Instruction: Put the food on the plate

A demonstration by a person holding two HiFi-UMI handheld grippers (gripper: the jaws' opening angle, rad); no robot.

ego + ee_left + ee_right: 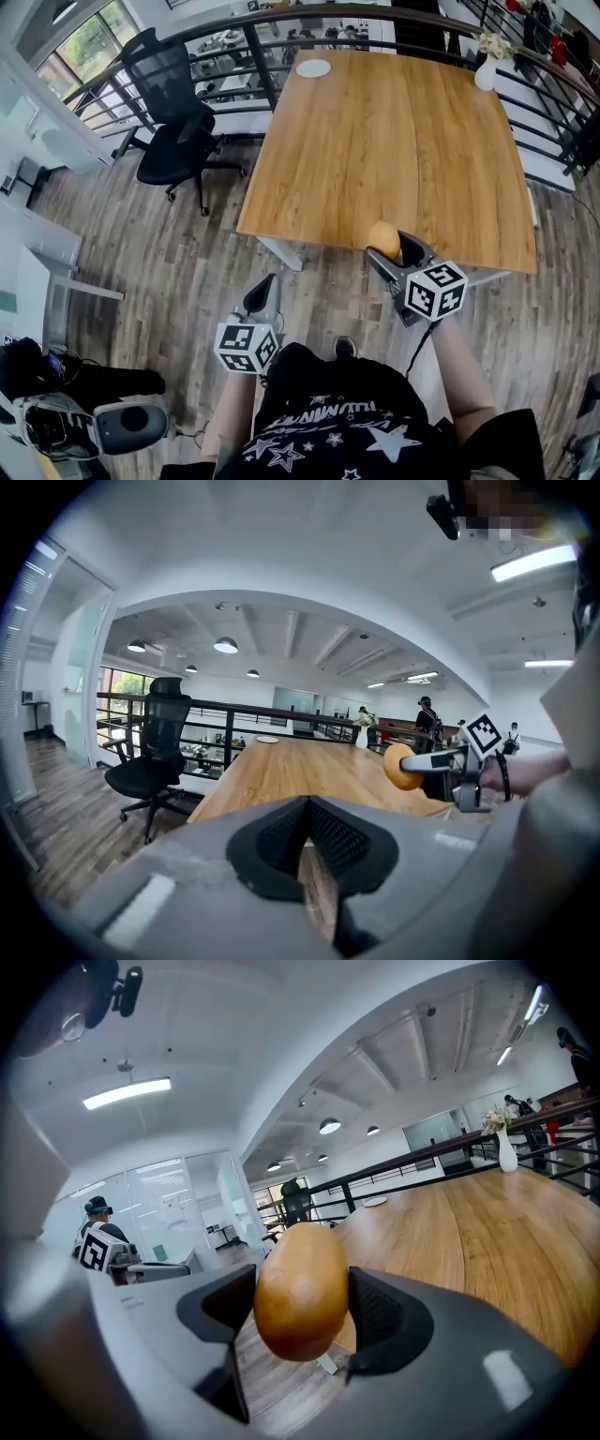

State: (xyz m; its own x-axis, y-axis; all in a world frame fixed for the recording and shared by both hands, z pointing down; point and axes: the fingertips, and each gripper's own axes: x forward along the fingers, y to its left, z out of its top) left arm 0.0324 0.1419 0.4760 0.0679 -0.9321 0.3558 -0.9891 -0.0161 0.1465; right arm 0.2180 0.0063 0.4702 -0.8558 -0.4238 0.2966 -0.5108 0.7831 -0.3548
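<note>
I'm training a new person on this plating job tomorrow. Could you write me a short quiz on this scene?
1. True or false: the left hand-held gripper holds the food.
2. Multiple choice: where is the white plate? A) directly under the food; B) near the table's far edge; C) between the left hand-held gripper's jaws.
3. Short answer: what stands at the table's far right corner?

Key
1. False. The right hand-held gripper is shut on the food; the left one is shut and empty.
2. B.
3. A white vase with flowers.
</note>
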